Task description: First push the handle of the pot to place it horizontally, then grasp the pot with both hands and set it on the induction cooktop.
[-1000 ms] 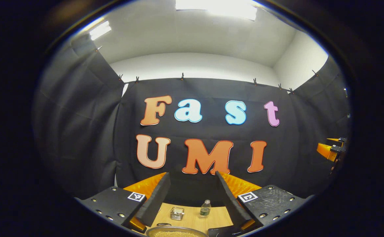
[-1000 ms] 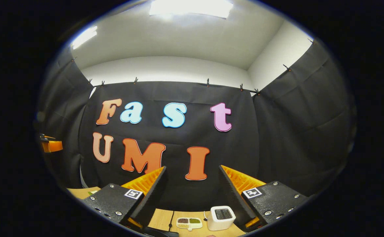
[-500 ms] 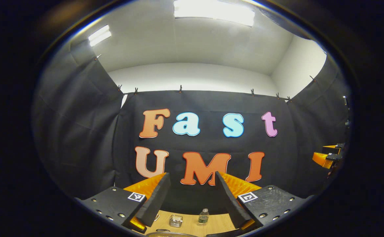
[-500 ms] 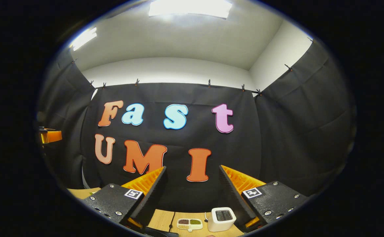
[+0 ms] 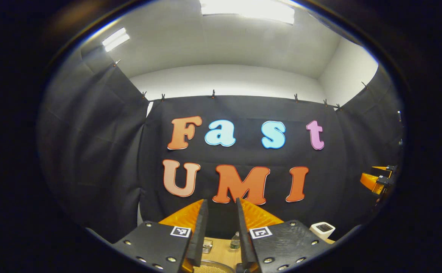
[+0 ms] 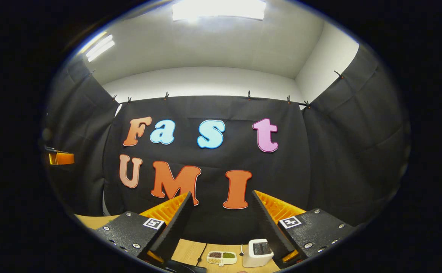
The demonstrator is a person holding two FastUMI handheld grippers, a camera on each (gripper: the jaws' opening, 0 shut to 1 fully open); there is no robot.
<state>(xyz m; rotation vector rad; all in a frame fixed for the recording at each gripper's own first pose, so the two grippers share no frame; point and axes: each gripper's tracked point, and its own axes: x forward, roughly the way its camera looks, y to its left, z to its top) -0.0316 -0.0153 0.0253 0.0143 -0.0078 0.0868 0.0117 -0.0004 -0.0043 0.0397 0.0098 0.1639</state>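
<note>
In the left gripper view, a sliver of the metal pot's rim (image 5: 210,267), with pale grainy contents, shows at the bottom edge, just below my left gripper (image 5: 221,200). Its jaws stand close together with a narrow gap and nothing between them. My right gripper (image 6: 221,194) is wide open and empty, pointing at the back wall above the table. A dark flat edge low between its fingers looks like the induction cooktop (image 6: 181,267). The pot's handle is hidden. The right gripper (image 5: 376,180) also shows at the far right of the left gripper view, and the left gripper (image 6: 60,158) at the far left of the right gripper view.
On the wooden table (image 6: 185,248) stand a small clear bottle (image 5: 235,242) and a little glass container (image 5: 206,246) behind the pot. A white toaster (image 6: 257,252) and a divided dish of grains (image 6: 221,258) sit farther right. Black cloth walls close in the booth.
My left gripper's jaws have narrowed from wide open to a small gap, and its view shifted so the toaster shows. The right gripper view turned slightly; its jaws stayed wide.
</note>
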